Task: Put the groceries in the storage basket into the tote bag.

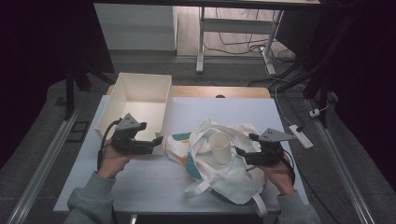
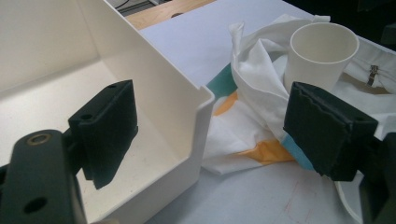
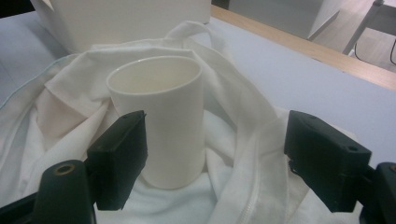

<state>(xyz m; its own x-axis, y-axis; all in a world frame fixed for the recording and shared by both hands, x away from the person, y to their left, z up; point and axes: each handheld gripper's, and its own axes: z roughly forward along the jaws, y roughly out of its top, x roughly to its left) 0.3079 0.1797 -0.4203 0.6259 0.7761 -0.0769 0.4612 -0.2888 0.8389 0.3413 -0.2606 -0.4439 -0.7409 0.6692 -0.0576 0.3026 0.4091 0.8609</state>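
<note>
A white paper cup [image 1: 220, 147] stands upright on a crumpled white cloth bag [image 1: 219, 172] with teal and orange patches, at the middle of the table. My right gripper [image 1: 245, 144] is open just right of the cup. In the right gripper view the cup [image 3: 161, 116] stands between the jaws, close to the left fingertip [image 3: 119, 156], over the bag [image 3: 60, 116]. My left gripper [image 1: 152, 133] is open at the near right corner of a white box [image 1: 140, 105]. In the left gripper view that box corner [image 2: 203, 100] lies between the jaws of the left gripper [image 2: 210, 126], with the cup [image 2: 320, 51] beyond.
The white table [image 1: 140, 182] has bare surface in front of the box and bag. A wooden strip [image 1: 219, 91] runs along its far edge. A power strip [image 1: 299, 135] and cables lie on the floor to the right, and a desk frame [image 1: 201, 42] stands behind.
</note>
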